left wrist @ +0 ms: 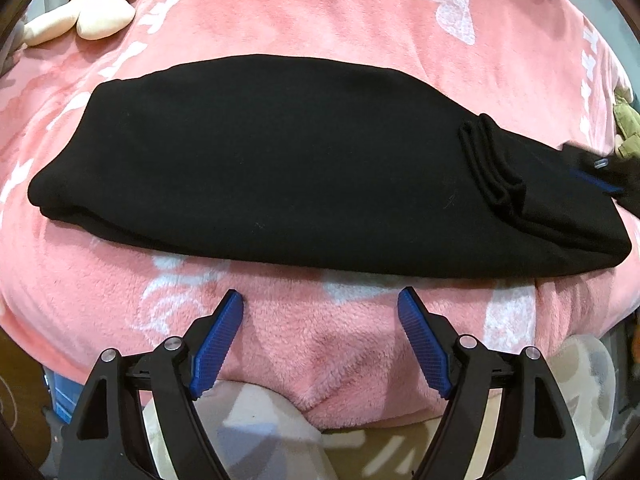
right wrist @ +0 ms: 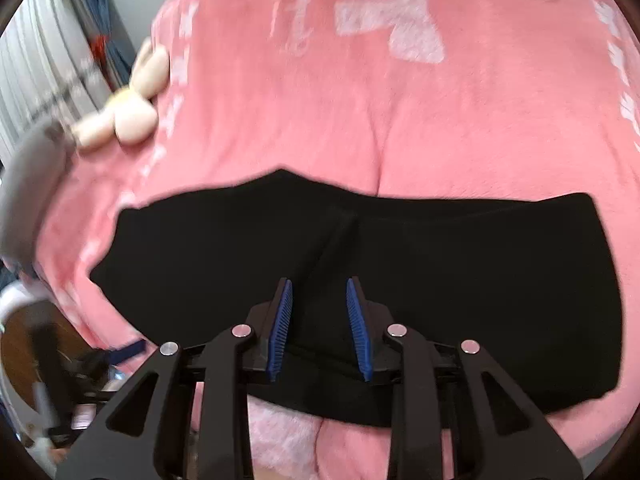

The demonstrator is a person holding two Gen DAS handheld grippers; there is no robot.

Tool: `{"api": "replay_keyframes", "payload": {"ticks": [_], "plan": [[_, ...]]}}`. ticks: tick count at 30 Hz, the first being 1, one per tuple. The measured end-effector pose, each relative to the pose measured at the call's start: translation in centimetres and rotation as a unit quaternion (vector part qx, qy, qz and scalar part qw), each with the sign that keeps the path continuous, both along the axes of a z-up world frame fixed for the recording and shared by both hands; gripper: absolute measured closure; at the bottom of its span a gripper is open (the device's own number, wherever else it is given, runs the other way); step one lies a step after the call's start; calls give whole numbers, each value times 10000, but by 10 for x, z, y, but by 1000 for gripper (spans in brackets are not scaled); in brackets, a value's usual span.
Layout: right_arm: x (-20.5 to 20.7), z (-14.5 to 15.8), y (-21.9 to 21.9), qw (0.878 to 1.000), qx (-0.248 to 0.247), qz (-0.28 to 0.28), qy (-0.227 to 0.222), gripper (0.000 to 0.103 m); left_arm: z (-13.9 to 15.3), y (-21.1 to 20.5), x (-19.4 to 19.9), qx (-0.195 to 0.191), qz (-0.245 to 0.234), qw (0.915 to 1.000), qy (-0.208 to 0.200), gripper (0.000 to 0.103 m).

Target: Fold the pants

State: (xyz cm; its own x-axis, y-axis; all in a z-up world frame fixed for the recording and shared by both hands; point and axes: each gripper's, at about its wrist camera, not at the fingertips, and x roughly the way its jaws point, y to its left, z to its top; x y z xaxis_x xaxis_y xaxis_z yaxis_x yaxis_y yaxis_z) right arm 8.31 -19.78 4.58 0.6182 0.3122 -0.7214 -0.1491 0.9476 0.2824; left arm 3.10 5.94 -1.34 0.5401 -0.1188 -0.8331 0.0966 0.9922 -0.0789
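Pants [left wrist: 280, 168]: you see them folded, black, lying on the pink blanket [left wrist: 320, 20].
Handling: soft, limp; you should grip the layered right-end edges.
Left tool [left wrist: 320, 300]: released, on the near side.
Right tool [right wrist: 319, 292]: parted, grasping nothing.

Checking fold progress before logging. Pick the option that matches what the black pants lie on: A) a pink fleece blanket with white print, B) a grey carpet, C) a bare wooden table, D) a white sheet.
A: the folded black pants rest flat on a pink fleece blanket printed with white bows and lettering.
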Motion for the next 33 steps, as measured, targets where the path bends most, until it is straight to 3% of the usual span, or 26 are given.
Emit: {"api": "replay_keyframes", "payload": {"ticks": [2, 4, 8, 10, 13, 16, 19, 21, 24, 26, 28, 30, 31, 32, 33], "plan": [[16, -32, 17, 9981, -299, 184, 510, 76, 2, 1, -3, 3, 37, 10000, -31, 26], [18, -31, 23, 9983, -425, 109, 376, 76, 9, 0, -9, 18, 33, 9999, -103, 26], [28, -2, 5, 9998, 26, -202, -56, 76, 21, -2, -19, 86, -2, 9995, -298, 26], [47, -7, -6, 9990, 26, -441, 15, 76, 26, -4, -20, 17, 26, 9994, -348, 26], [79, -41, 4, 9980, -59, -288, 568, 76, 32, -9, -17, -100, 3, 9992, -380, 26], [77, -29, 16, 9987, -420, -91, 262, 78, 37, -12, -16, -70, -4, 9990, -449, 26], [70, -22, 0, 9993, 311, -155, 148, 77, 37, -12, -14, -37, 6, 9990, -435, 26], [77, -45, 1, 9979, 312, -4, 565, 80, 35, -15, -6, -30, 25, 9994, -331, 26], [56, -34, -24, 9969, 571, -301, 460, 77, 36, -18, -4, -69, -12, 9996, -265, 26], [21, -13, -53, 9960, 541, -713, -22, 76, 40, -21, -8, 34, -49, 9993, -381, 25], [-8, -7, -82, 9927, 379, -1123, -208, 76, 42, -27, -7, 170, -54, 9989, -432, 24], [-26, -13, -106, 9889, -66, -1478, -151, 76, 40, -33, -4, 268, -68, 9988, -396, 24], [-32, -26, -117, 9855, -485, -1624, 87, 80, 39, -38, -3, 309, -85, 9988, -376, 24], [-35, -36, -124, 9841, -623, -1650, 236, 87, 39, -42, -1, 341, -98, 9987, -367, 24], [-45, -37, -132, 9850, -414, -1669, 173, 88, 40, -48, -1, 382, -125, 9985, -360, 24]]}}
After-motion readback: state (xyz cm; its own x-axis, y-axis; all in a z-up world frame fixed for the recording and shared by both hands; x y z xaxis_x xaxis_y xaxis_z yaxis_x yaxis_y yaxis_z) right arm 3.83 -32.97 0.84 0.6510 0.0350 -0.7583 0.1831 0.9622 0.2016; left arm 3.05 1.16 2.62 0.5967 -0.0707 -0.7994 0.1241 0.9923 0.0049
